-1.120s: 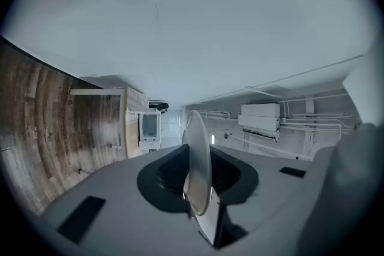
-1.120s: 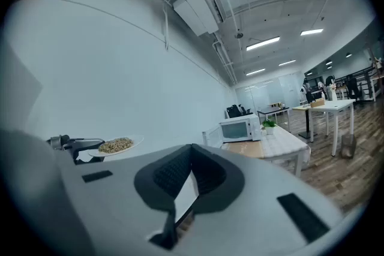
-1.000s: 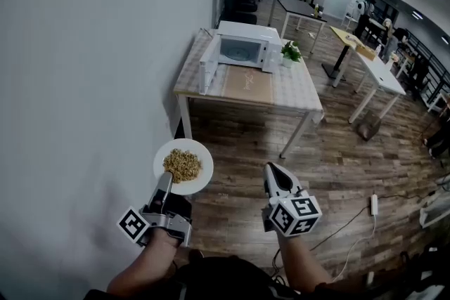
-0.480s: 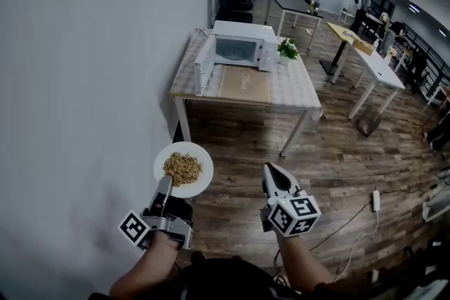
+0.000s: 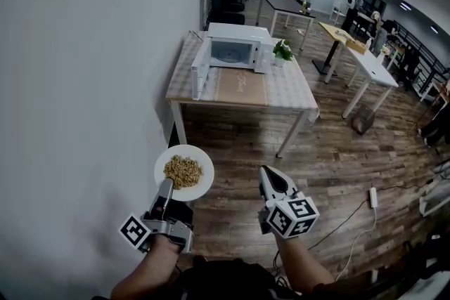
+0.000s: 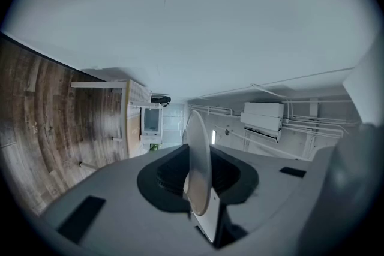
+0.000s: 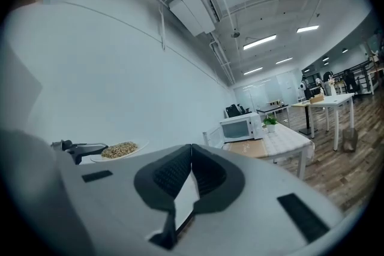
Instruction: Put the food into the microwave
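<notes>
Left gripper (image 5: 166, 184): jaws clamped on the near rim of the round white plate (image 5: 202, 183), held level so the heap of brown grainy food (image 5: 183, 171) (fried rice, probably; too small to tell) doesn't slide. Right gripper (image 5: 269, 173): jaws pressed together, empty. White microwave (image 5: 237, 53) sits on the far cloth-covered counter (image 5: 288, 91), door (image 5: 199, 71) swung open left for loading. Plate well apart from it, so I'd call this the carry stage.

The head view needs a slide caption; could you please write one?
Left gripper holds a round white plate of brown food; right gripper shut, empty; open white microwave on table ahead.
</notes>
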The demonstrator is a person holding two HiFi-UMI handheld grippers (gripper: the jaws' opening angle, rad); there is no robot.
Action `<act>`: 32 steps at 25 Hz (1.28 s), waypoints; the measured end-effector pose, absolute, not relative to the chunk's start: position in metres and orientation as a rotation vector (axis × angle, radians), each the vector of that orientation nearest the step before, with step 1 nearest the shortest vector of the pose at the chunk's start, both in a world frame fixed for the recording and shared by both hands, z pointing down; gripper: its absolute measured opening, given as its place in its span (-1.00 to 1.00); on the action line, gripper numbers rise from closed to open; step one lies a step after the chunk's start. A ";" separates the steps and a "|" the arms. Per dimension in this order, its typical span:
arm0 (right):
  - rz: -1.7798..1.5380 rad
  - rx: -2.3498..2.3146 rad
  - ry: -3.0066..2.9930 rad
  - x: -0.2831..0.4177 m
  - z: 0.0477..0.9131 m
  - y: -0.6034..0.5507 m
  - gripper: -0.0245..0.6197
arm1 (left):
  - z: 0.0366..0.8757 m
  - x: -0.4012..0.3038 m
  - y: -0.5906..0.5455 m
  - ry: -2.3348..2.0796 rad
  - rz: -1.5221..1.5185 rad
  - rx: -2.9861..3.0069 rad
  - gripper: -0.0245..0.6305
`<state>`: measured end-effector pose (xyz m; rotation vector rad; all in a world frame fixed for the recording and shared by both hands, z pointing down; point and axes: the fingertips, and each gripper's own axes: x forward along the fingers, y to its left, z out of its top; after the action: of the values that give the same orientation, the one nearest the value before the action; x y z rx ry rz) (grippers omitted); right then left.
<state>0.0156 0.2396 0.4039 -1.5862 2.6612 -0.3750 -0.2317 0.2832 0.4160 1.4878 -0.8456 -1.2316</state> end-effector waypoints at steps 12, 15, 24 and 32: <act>-0.392 -1.644 2.639 -0.012 0.417 0.231 -0.90 | 0.429 -0.250 0.258 -0.774 -1.171 1.490 -0.70; -0.378 -1.641 2.650 -0.016 0.418 0.221 -0.90 | 0.431 -0.253 0.247 -0.773 -1.169 1.493 -0.70; -0.374 -1.586 2.685 -0.015 0.424 0.162 -0.90 | 0.431 -0.248 0.199 -0.807 -1.181 1.498 -0.70; -0.368 -1.545 2.690 0.012 0.417 0.092 -0.90 | 0.426 -0.226 0.140 -0.859 -1.185 1.515 -0.70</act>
<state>0.0125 0.0924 0.4173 -1.5452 2.6903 -0.3681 -0.2258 0.1404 0.4257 1.5151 -0.8587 -1.1848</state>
